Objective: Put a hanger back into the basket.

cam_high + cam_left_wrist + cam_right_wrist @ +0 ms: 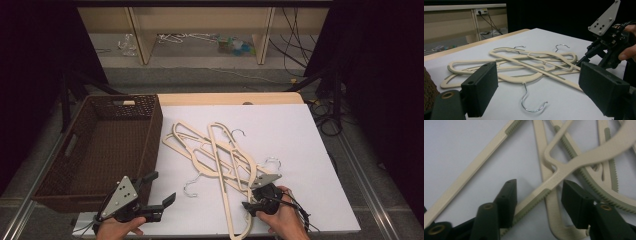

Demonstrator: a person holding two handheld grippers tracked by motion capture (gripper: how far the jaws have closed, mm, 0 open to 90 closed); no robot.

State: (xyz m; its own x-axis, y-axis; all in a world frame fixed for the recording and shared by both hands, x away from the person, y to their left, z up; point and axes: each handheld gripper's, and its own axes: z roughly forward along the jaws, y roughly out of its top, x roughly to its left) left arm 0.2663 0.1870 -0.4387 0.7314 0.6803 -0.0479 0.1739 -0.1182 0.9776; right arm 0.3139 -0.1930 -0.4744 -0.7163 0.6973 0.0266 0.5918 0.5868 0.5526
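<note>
On the white bench [310,150] lies a heap of cream hangers [220,152], all crossed over each other, with shiny wire hooks sticking out. One hook [189,186] points toward the near edge, just beside the heap.

At the near right part of the heap, the right hand-held gripper [250,204] is held down low over the hangers by the person's right hand [282,220]. In the right gripper view, its two black jaws stand one on each side of a cream hanger arm [541,191]. The arm runs slanted between them. The jaws are partway apart and I can see gaps between the pads and the arm, so they are not pinching it yet.

Over at the near left corner of the bench, the left hand-held gripper [162,189] is held in the person's left hand [117,227]. Its jaws are spread wide with nothing between them. They point toward the hangers, but they are well apart from them.

A brown woven basket [150,135] sits to the left, right beside the bench.
</note>
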